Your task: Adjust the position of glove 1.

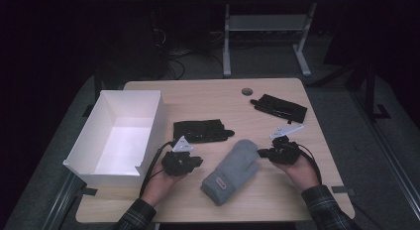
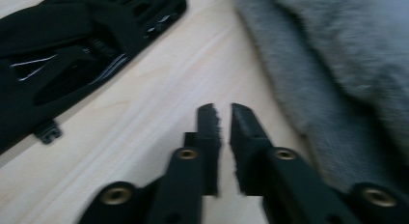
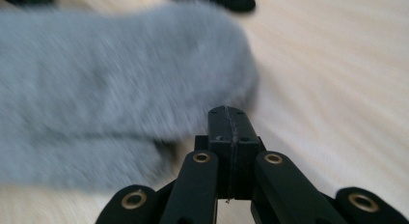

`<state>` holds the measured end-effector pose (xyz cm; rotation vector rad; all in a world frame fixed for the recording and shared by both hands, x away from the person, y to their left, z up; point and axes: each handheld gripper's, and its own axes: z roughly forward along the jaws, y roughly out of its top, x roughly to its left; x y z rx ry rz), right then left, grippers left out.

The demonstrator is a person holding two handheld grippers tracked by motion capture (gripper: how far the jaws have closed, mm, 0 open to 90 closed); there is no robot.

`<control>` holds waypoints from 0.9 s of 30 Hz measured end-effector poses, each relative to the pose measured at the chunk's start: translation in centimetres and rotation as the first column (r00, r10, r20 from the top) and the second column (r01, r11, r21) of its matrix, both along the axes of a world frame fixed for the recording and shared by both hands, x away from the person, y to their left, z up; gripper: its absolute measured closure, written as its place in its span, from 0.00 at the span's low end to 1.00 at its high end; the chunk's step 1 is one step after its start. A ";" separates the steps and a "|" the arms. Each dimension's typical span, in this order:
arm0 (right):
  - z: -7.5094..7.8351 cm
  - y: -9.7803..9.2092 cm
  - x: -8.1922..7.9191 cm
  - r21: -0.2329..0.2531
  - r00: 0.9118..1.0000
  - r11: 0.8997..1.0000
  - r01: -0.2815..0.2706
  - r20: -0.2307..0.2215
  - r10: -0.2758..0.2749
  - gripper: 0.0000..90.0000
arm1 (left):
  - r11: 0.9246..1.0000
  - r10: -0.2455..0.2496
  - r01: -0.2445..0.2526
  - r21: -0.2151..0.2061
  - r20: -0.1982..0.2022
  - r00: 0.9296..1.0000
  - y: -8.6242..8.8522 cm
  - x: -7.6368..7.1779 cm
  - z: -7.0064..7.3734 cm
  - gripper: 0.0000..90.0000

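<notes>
Flanked grey mitten (image 1: 232,171): left gripper (image 1: 197,161) nearly closed, right gripper (image 1: 261,152) pressed together, empty. Probably next: opening, gripping mitten.

Two forearms in plaid sleeves are seen entering from the bottom of the high view. The left gripper (image 1: 197,161) is held low, its jaws nearly closed with a thin gap left between them. The right gripper (image 1: 261,152) is held low, its jaws pressed fully together
</notes>
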<state>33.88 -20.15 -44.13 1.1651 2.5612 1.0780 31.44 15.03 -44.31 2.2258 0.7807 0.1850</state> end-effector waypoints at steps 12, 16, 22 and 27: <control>-2.1 1.2 1.2 -0.025 0.998 0.999 -0.028 -0.060 0.027 1.00 | 0.990 -0.136 0.138 0.003 -0.121 0.983 -2.6 -1.2 -1.0 0.98; -2.3 2.3 2.1 -0.025 0.998 0.999 -0.038 -0.050 0.036 1.00 | 0.992 -0.125 0.125 -0.008 -0.126 0.984 -2.4 -1.2 -1.0 0.96; -2.1 4.6 3.7 -0.029 0.998 0.998 -0.051 -0.043 0.049 1.00 | 0.992 -0.124 0.125 -0.001 -0.138 0.983 -2.2 -1.0 -1.1 0.95; -2.4 6.3 4.8 -0.018 0.997 0.997 -0.071 -0.034 0.070 0.99 | 0.993 -0.118 0.120 0.007 -0.136 0.984 -1.9 -1.0 -1.1 0.93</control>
